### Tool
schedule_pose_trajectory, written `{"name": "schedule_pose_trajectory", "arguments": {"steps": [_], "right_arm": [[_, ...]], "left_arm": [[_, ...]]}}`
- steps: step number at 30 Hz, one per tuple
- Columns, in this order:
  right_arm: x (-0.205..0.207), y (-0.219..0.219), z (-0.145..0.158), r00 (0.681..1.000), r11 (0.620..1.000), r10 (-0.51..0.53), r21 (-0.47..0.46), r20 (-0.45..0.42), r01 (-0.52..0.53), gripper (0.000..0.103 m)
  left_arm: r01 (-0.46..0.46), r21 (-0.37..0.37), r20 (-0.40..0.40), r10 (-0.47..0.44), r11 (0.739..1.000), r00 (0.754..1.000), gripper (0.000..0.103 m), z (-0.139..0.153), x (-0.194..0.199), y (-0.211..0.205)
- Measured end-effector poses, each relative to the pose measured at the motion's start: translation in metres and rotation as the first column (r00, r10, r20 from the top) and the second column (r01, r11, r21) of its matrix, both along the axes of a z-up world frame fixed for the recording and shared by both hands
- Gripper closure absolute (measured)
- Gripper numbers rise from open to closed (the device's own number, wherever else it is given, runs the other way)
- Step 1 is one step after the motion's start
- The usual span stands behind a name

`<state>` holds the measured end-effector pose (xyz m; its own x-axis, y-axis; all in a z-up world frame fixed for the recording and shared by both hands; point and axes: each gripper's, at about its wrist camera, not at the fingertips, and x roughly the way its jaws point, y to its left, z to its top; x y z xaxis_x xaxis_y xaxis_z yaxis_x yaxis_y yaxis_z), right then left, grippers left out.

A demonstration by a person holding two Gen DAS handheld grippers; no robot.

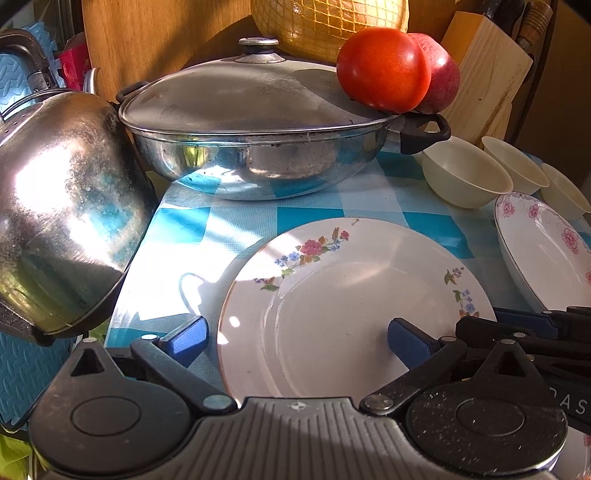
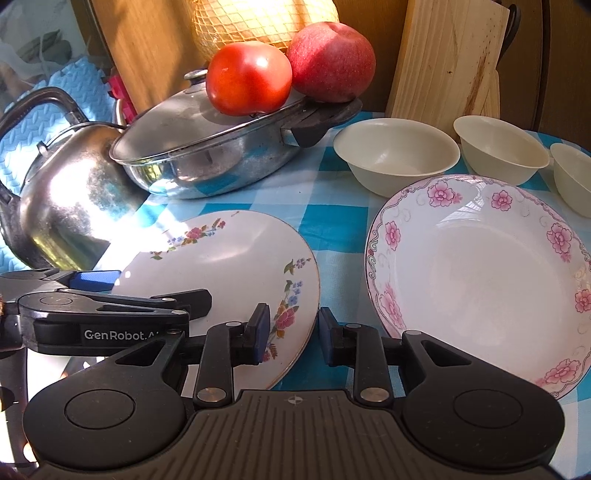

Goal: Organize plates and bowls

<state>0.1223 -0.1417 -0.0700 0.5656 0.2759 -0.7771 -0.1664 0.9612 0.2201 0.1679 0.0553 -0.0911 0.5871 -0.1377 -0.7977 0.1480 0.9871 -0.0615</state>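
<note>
A white plate with multicoloured flowers (image 1: pixel 332 295) (image 2: pixel 229 251) lies flat on the blue checked cloth. My left gripper (image 1: pixel 299 341) (image 2: pixel 147 290) is open wide, one finger off the plate's left rim and the other over its middle. My right gripper (image 2: pixel 291 330) (image 1: pixel 509 325) is open, its jaws astride the plate's right rim without clamping it. To the right lies a deeper plate with pink flowers (image 2: pixel 480 277) (image 1: pixel 546 251). Behind it stand three cream bowls (image 2: pixel 397 158) (image 2: pixel 500 147) (image 2: pixel 572 177), the largest (image 1: pixel 465 177) nearest the wok.
A lidded steel wok (image 1: pixel 255 140) (image 2: pixel 207 158) sits behind the plates, with a tomato (image 2: pixel 247 83) and an apple (image 2: pixel 330 61) on its lid. A steel kettle (image 1: pixel 62 206) (image 2: pixel 74 206) crowds the left. A wooden knife block (image 1: pixel 484 74) and a netted melon (image 1: pixel 328 22) stand at the back.
</note>
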Motion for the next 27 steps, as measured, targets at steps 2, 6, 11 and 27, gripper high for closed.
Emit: {"name": "schedule_pose_trajectory", "arguments": {"steps": [2,6,11,27], "right_arm": [[0.0,-0.002,0.0,1.0,1.0,-0.008,0.016,-0.006,0.008,0.071],[-0.004,-0.002,0.003,1.0,1.0,-0.005,0.013,0.008,0.005,0.071],[-0.009,-0.002,0.019,0.999,1.0,-0.003,0.023,0.05,0.002,0.072],[-0.038,-0.027,0.045,0.996,0.994,-0.069,0.085,0.058,0.064,0.072]], "left_arm": [[0.005,0.002,-0.004,-0.005,1.0,1.0,0.011,0.002,-0.001,-0.004],[-0.009,-0.021,-0.024,0.009,1.0,1.0,0.012,0.005,-0.004,-0.001],[-0.034,-0.091,-0.047,0.03,0.995,0.998,0.014,0.011,-0.009,0.01],[0.021,-0.13,0.029,-0.017,0.991,0.999,0.016,0.045,-0.044,-0.002]]}}
